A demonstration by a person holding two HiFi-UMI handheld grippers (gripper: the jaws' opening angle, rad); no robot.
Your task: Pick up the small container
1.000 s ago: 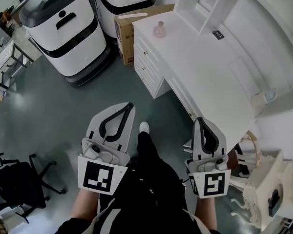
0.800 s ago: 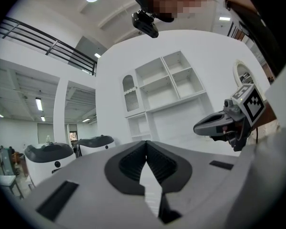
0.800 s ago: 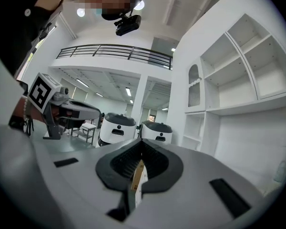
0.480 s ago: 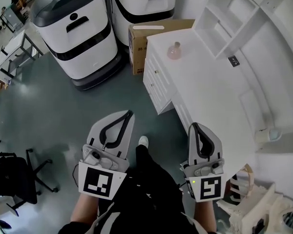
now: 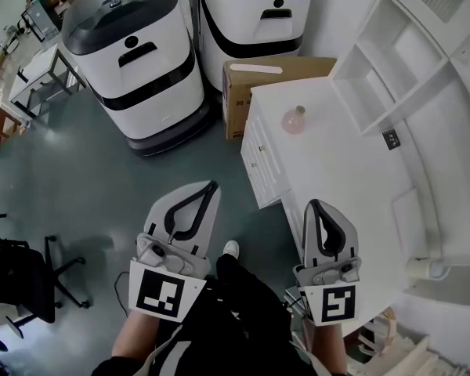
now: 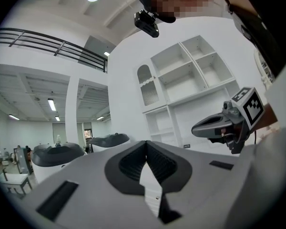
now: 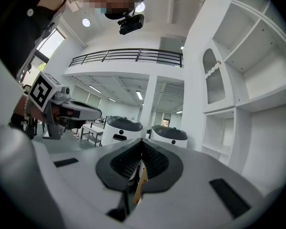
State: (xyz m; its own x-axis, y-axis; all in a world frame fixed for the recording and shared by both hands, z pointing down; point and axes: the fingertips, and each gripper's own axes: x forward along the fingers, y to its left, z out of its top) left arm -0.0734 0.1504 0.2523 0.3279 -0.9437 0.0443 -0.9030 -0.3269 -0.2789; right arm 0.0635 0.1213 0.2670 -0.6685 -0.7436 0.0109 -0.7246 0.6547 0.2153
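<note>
The small container [image 5: 294,120] is a pink, flask-shaped pot standing upright near the far end of the white desk [image 5: 352,186]. My left gripper [image 5: 209,186] is held low over the grey floor, left of the desk, shut with nothing in it. Its jaws [image 6: 145,143] meet along one line in the left gripper view. My right gripper [image 5: 314,204] hovers at the desk's near edge, well short of the container, shut and empty. In the right gripper view [image 7: 142,142] only the room shows beyond the jaws, and the container is not in either gripper view.
A cardboard box [image 5: 258,81] stands against the desk's far end. Two large white machines [image 5: 137,61] [image 5: 254,10] stand behind it. An open white shelf unit [image 5: 392,61] rises on the desk's right side. A black office chair [image 5: 23,276] is at the left, and a person's leg and shoe [image 5: 231,249] between the grippers.
In the head view the desk and container have slid down and to the right, nearer the grippers. Both grippers stay shut and keep their places in the picture.
</note>
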